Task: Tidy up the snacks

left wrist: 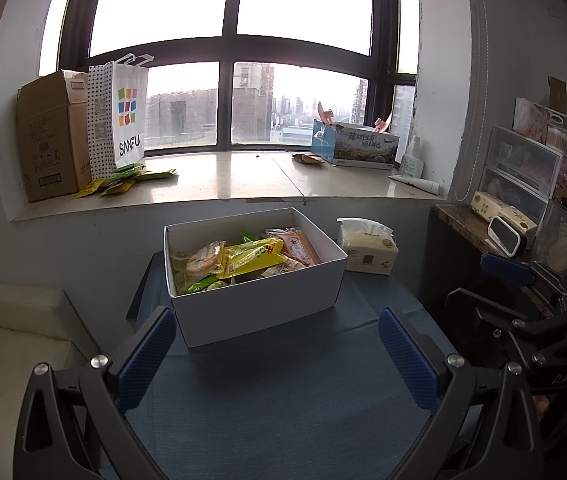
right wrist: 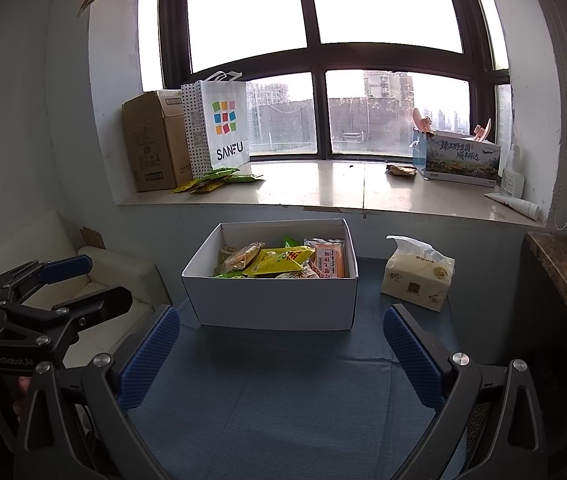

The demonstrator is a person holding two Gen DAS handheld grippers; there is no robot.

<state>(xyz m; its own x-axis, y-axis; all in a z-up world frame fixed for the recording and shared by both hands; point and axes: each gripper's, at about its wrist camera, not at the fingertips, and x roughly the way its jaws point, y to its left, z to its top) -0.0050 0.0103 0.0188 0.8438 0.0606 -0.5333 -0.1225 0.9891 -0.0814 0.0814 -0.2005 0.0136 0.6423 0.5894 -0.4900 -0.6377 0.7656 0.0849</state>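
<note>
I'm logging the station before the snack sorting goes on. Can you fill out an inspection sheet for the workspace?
Surface: blue cloth on the table, bare in front.
Job's things: white box holding mixed snack packets; green and yellow packets loose on the windowsill.
Clutter: tissue pack right of the box; cardboard carton, SANFU bag, blue printed box on the sill.
Grippers: left gripper and right gripper open, empty.
Cables: nothing seen.
Surroundings: window, cream seat, side shelf.
</note>
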